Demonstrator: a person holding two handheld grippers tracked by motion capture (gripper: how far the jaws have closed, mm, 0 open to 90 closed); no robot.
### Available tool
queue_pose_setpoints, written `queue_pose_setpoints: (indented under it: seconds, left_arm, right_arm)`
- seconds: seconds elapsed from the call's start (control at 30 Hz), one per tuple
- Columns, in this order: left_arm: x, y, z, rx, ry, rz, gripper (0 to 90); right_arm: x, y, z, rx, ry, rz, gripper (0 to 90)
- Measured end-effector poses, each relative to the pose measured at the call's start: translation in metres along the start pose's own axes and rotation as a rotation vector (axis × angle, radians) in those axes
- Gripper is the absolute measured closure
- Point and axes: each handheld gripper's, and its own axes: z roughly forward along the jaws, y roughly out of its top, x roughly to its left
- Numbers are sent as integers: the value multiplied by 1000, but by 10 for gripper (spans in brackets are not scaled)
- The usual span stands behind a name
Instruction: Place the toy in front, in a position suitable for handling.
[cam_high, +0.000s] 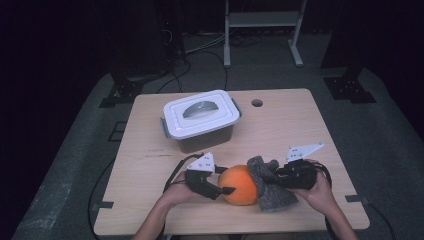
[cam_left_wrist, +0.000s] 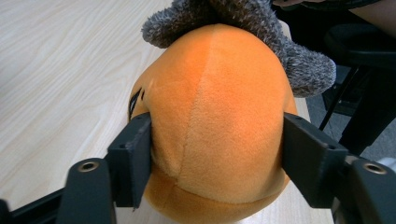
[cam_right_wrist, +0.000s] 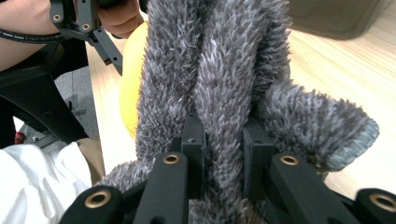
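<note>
Near the front edge of the desk (cam_high: 150, 210) lies the orange plush toy (cam_high: 239, 185), its grey furry part (cam_high: 272, 192) toward the right edge. Your left gripper (cam_left_wrist: 215, 158) has both jaws pressed against the orange body. Your right gripper (cam_right_wrist: 223, 154) is clamped on a fold of grey fur.

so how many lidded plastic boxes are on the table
1: a clear plastic box with a white lid stands at the table's far left-centre, beyond the orange plush toy. Nothing seems hidden.
</note>
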Motion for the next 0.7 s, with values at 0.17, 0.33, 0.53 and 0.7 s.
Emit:
queue_pose_setpoints:
  seconds: [0.17, 0.33, 0.53, 0.7]
  left_arm:
    - [-1, 2, -2, 1, 17, 5, 382]
    - [-2, 4, -5, -10, 25, 9, 408]
    - [-5, 14, -20, -3, 58, 34, 424]
    - [-10, 16, -16, 10, 51, 51, 425]
  right_arm:
    - [1, 1, -1, -1, -9, 1, 744]
    - [7, 6, -7, -12, -23, -19, 745]
    - [13, 15, -16, -70, -16, -29, 750]
    - [22, 21, -6, -60, -14, -58, 750]
